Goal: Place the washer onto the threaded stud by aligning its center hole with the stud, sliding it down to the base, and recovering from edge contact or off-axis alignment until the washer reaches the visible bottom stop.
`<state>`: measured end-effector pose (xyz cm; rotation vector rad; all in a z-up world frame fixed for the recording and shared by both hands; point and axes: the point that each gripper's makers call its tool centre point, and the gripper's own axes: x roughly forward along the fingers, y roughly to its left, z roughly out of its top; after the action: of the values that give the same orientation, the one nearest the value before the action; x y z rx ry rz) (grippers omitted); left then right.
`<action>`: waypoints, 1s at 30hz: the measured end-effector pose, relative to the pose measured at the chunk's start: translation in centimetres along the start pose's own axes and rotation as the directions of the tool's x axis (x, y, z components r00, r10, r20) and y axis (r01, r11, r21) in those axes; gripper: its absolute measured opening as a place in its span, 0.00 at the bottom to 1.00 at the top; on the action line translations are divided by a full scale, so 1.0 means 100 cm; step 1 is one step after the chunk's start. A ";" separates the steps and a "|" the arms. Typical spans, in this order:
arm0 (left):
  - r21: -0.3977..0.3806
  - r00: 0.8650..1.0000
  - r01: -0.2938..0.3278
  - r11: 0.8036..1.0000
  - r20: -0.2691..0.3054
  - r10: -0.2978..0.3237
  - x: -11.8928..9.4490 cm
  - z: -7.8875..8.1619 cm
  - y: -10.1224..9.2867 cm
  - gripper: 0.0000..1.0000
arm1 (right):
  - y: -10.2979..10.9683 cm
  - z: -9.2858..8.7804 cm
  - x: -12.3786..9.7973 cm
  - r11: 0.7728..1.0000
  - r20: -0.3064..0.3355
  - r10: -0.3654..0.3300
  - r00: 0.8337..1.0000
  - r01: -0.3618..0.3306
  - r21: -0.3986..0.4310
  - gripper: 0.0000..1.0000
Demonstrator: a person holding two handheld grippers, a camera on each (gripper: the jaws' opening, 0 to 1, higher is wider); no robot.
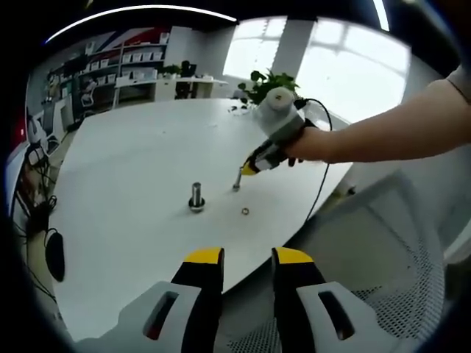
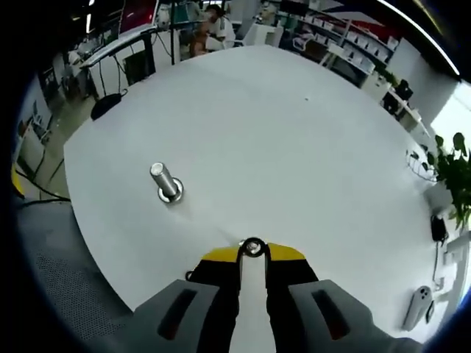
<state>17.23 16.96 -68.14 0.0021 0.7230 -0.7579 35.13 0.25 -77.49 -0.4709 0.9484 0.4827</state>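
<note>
One washer (image 2: 253, 247) pinched in right hand-held gripper (image 2: 252, 254); left hand-held gripper (image 1: 247, 259) open; carry level, centre hole over stud (image 2: 165, 181) upper left.

The stud (image 1: 196, 197) threads are too small to be made out. The washer (image 2: 253, 247) lower edge is hidden between the jaws.

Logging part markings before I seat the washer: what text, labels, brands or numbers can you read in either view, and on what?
No text is readable.
Threaded stud: no markings visible.
Washer in the right gripper: too small to show any stamp.
Second small ring on the table: too small to tell.
Left gripper: plain yellow pads, no label.
Background shelves: items too blurred to read.
</note>
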 end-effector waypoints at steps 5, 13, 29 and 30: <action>0.002 1.000 0.000 1.000 -0.001 0.000 0.000 0.000 0.000 0.24 | 0.001 -0.001 0.002 1.000 -0.009 0.008 1.000 -0.009 -0.019 0.14; 0.001 1.000 -0.005 1.000 -0.004 0.005 0.000 -0.001 0.001 0.24 | 0.000 -0.001 0.004 1.000 -0.022 0.019 1.000 -0.020 -0.014 0.14; -0.002 1.000 -0.005 1.000 -0.006 0.005 0.001 -0.001 0.001 0.24 | -0.002 0.001 0.009 0.999 -0.037 0.029 0.999 -0.030 -0.019 0.14; -0.002 1.000 -0.005 1.000 -0.005 0.005 0.001 -0.001 0.001 0.24 | -0.002 0.000 0.009 0.999 -0.042 0.029 0.999 -0.030 -0.022 0.14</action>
<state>17.27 17.01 -68.26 0.0039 0.7280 -0.7526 35.69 0.24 -78.18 -0.4894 0.9921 0.5125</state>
